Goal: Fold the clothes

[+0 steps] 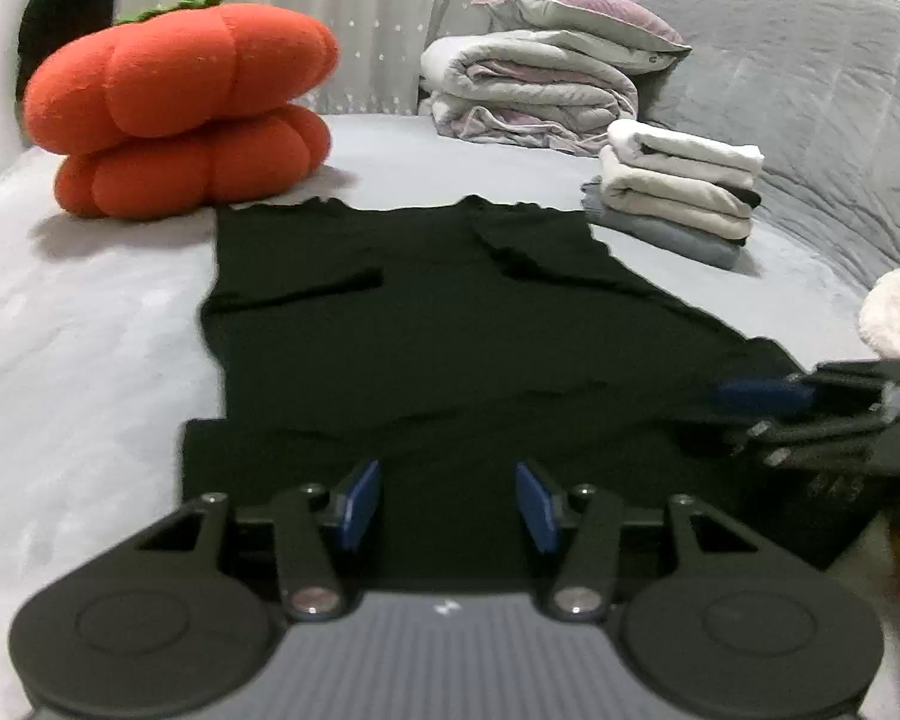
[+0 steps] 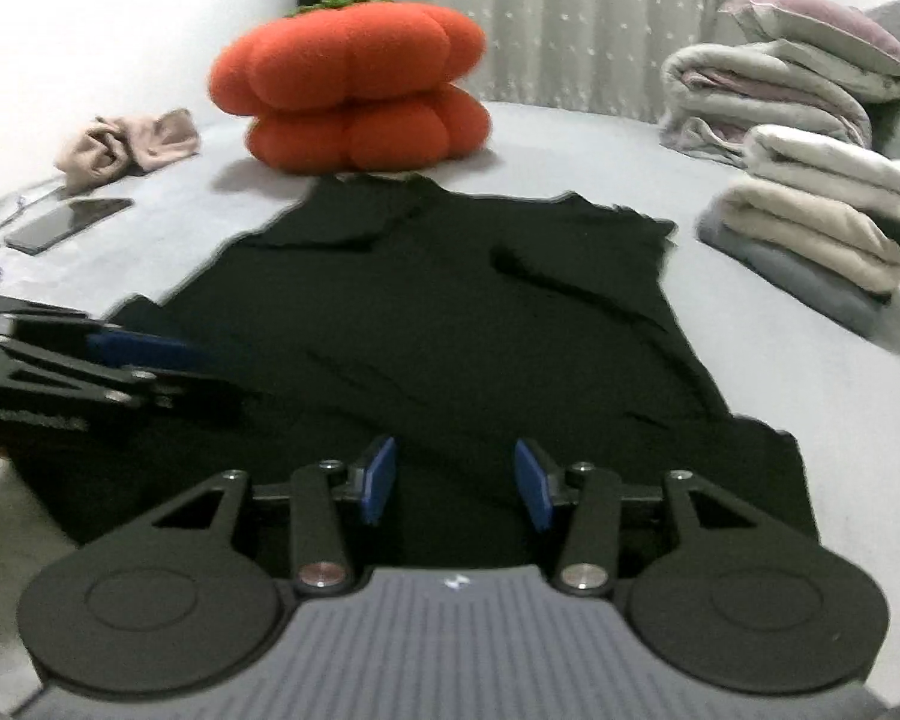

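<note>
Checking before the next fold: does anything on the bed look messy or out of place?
Mostly tidy. The black shirt lies flat with sleeves folded in. Only the pink cloth at the far left lies crumpled, apart from the folded stack.

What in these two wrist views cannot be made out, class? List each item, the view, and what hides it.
- Near hem of the black garment: both views, covered by the left gripper and right gripper.
- Bottom layers of the folded stack: right view, cut by the edge.
- Cream cloth: left view, cut off at the edge.
- Small items beside the phone: right view, too small and cropped.
</note>
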A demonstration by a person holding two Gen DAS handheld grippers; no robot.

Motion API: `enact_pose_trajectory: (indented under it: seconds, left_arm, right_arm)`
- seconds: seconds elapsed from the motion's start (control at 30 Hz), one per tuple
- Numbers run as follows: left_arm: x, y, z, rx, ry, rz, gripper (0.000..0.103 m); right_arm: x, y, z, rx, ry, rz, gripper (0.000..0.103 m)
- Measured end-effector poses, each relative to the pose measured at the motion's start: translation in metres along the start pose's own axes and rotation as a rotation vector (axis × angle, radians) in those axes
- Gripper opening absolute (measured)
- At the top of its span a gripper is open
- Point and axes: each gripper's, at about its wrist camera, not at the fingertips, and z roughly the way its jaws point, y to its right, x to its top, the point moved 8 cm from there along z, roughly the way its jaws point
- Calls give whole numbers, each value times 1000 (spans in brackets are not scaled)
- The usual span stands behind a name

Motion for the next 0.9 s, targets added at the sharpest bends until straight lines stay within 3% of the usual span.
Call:
enact_pose_trajectory:
  seconds: [0.27, 0.4, 0.63, 0.77, 0.9]
  left_arm:
    - [-7, -61, -28, 73, 17, -61, 50]
    - [-4, -65, -37, 77, 30, -82, 51]
    - [17, -34, -41, 0, 77, -86, 53]
    - [8, -3, -20, -20, 17, 2, 53]
    - [-6, 5, -11, 6, -34, 103, 53]
  right_arm:
    - [-14, 74, -29, -73, 13, 120, 46]
    - [-19, 94, -46, -105, 18, 174, 50]
    - [4, 60, -54, -25, 66, 174, 50]
    - [10, 34, -40, 6, 51, 126, 50]
    - [1, 33, -28, -15, 6, 92, 50]
